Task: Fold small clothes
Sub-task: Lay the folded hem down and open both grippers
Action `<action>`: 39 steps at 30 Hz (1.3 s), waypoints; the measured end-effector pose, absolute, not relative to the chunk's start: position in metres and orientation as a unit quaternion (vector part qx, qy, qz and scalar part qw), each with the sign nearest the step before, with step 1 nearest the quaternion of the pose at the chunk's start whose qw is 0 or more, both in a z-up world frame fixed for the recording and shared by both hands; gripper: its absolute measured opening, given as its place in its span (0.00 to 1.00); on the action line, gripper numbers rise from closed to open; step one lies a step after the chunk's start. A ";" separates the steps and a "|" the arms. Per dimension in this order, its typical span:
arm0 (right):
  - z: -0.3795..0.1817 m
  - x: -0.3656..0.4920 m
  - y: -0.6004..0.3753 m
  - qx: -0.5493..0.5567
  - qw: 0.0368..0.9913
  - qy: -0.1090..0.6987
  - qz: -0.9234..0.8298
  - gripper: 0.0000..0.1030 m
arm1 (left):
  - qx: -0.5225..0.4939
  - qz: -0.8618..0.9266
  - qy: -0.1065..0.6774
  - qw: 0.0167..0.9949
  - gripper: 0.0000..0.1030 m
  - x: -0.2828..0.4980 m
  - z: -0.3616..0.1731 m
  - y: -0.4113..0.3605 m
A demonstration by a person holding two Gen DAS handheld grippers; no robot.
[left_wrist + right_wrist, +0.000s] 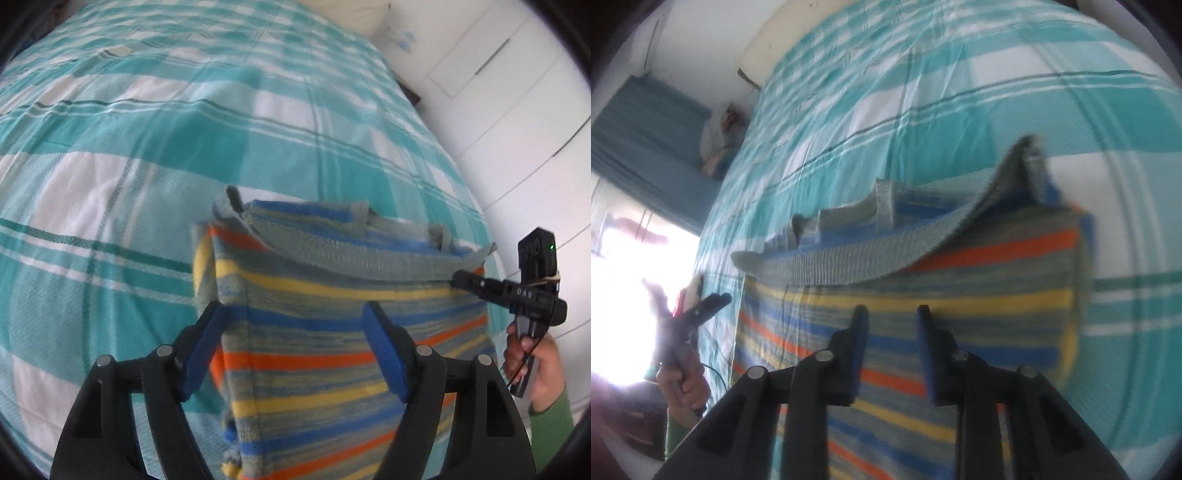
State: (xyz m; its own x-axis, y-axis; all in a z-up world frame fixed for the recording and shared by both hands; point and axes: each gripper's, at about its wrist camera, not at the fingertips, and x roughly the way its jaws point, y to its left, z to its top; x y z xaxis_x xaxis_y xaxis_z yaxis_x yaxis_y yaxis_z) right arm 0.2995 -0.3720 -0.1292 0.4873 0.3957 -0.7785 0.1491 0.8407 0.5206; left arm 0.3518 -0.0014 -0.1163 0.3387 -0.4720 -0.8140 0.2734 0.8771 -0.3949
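A small striped garment [332, 332] in blue, yellow, orange and grey lies folded on the teal-and-white plaid bedcover [129, 147]. Its grey ribbed band [351, 254] runs along the far edge, and one end of the band [1015, 170] is lifted. My left gripper [295, 317] hangs over the garment's left part with its jaws wide open and nothing gripped. My right gripper [892, 314] stands over the garment [960, 306] just below the band, jaws a little apart, with only fabric showing in the gap. In the left wrist view the right gripper's tips [460, 280] sit at the band's right end.
White wardrobe doors [498, 92] stand past the bed's right side and a pale pillow [351, 14] lies at its head. A bright window [620, 295], a teal blind [646, 122] and a bundle [720, 136] are beside the bed. A hand in a green sleeve [535, 365] holds each tool.
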 end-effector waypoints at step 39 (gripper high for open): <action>-0.154 0.028 -0.290 0.062 0.899 0.428 -0.072 0.57 | 0.063 -0.167 0.450 0.875 0.90 0.119 -0.145 -0.002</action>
